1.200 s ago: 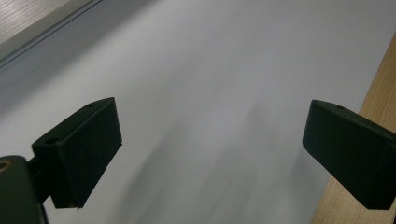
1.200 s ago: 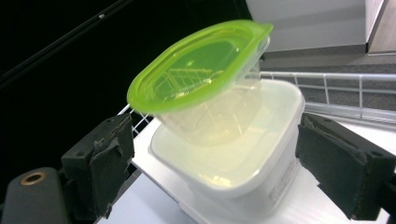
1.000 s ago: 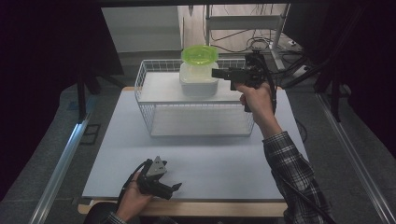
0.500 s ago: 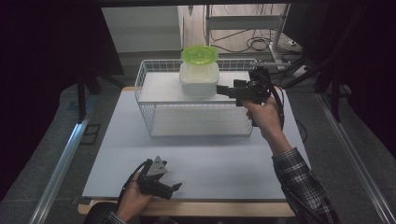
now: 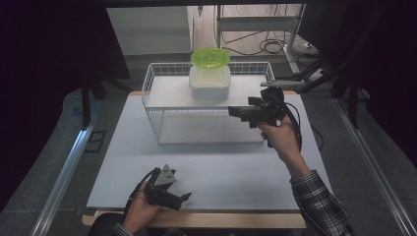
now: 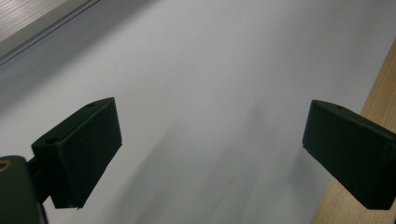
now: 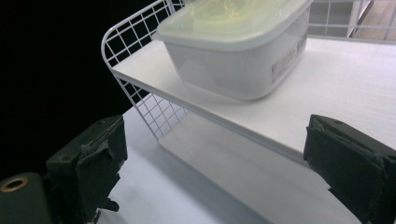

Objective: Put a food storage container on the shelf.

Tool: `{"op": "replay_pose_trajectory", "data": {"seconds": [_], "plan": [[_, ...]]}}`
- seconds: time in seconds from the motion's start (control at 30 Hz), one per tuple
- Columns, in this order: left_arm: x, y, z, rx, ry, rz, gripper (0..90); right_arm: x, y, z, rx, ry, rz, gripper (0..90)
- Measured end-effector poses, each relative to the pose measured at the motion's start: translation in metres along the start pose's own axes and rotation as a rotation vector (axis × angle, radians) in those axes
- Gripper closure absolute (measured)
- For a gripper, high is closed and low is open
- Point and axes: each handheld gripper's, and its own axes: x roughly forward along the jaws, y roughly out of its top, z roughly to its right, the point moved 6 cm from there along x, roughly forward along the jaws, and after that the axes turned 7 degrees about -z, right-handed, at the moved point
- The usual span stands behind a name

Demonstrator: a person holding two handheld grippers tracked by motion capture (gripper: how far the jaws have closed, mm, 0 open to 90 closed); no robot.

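Note:
A white plastic container [image 5: 210,82] stands on the upper shelf of a white wire rack [image 5: 157,86], with a green bowl [image 5: 210,57] on top of it. My right gripper [image 5: 235,112] hovers open in front of the rack's right half, pointing left, just below shelf height. In the right gripper view the container [image 7: 233,46] is above and beyond my open right gripper [image 7: 210,168], apart from it. My left gripper [image 5: 183,198] rests open near the table's front edge, and the left gripper view has it [image 6: 210,154] spread over bare white tabletop with nothing between the jaws.
The rack stands at the back of the white table [image 5: 236,172] and has a lower shelf [image 5: 206,130]. A wooden strip [image 6: 373,102] borders the table's front edge. Cables and a metal frame [image 5: 290,44] lie behind the rack.
My right gripper has dropped from beside the container on the shelf and pulled back toward the person. The left gripper has not moved.

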Motion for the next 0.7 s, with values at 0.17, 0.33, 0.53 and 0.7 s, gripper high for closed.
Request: {"op": "replay_pose_trajectory", "data": {"seconds": [0.17,0.33,0.53,0.7], "plan": [[0.0,0.0,0.0,-0.001,0.001,0.0,4.2,0.001,-0.012,0.003,0.009,-0.015,-0.004,5.6],[0.0,0.0,0.0,-0.002,0.001,0.001,4.2,0.002,-0.025,0.003,-0.003,-0.027,-0.019,6.0],[0.0,0.0,0.0,-0.002,0.002,-0.001,4.2,0.007,-0.041,-0.001,-0.054,-0.046,-0.032,5.9],[0.0,0.0,0.0,-0.001,0.001,-0.002,4.2,0.013,-0.055,-0.003,-0.064,-0.048,-0.042,5.9]]}}
